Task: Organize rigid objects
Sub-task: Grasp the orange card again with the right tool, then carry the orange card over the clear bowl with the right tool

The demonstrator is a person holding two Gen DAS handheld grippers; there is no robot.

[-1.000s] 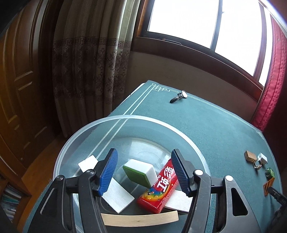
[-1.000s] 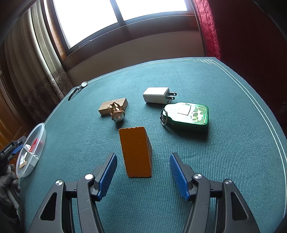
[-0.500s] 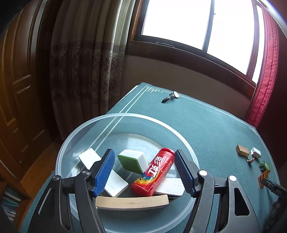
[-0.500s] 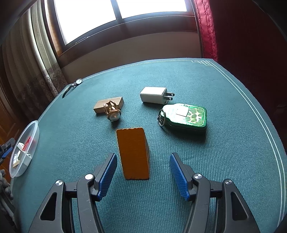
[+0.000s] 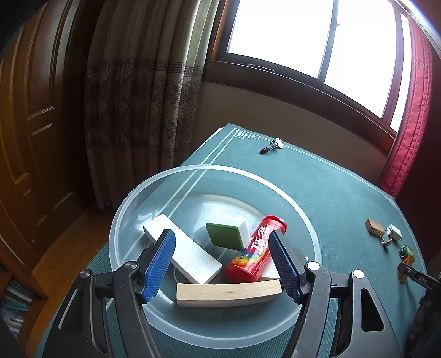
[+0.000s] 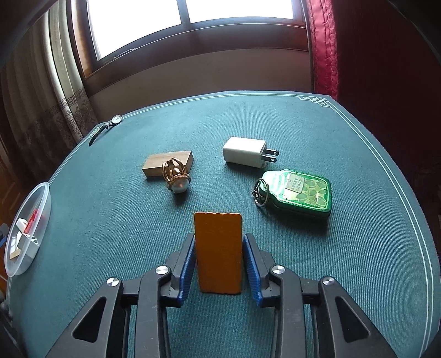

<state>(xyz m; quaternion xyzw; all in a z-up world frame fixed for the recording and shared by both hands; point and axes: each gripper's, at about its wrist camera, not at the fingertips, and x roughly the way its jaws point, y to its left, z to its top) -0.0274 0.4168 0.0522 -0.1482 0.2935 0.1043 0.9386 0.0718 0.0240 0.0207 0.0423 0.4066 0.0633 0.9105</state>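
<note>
Both jaws of my right gripper (image 6: 219, 264) press flat against the sides of the orange block (image 6: 219, 254), which stands upright on the green felt table (image 6: 358, 220); a second ago they stood spread, with the block untouched between them. My left gripper (image 5: 227, 264) hangs with jaws wide apart above the clear plastic bowl (image 5: 137, 209), pinching nothing, and sits higher than before. Bowl contents: a red tube (image 5: 255, 250) bearing white Chinese characters and a small word I cannot read, a green-backed tile (image 5: 224, 236), a white block (image 5: 182, 247) and a pale wooden bar (image 5: 228, 294). Beyond the orange block lie a wooden block (image 6: 168, 162) touched by a gold ring with a pearl (image 6: 176, 179), a white plug adapter (image 6: 245, 152) and a green tin (image 6: 299, 192) whose label is illegible. A wristwatch (image 6: 107, 126) lies near the far edge. Room: window (image 6: 190, 16), patterned curtain (image 5: 143, 91), red curtain (image 6: 322, 46).
</note>
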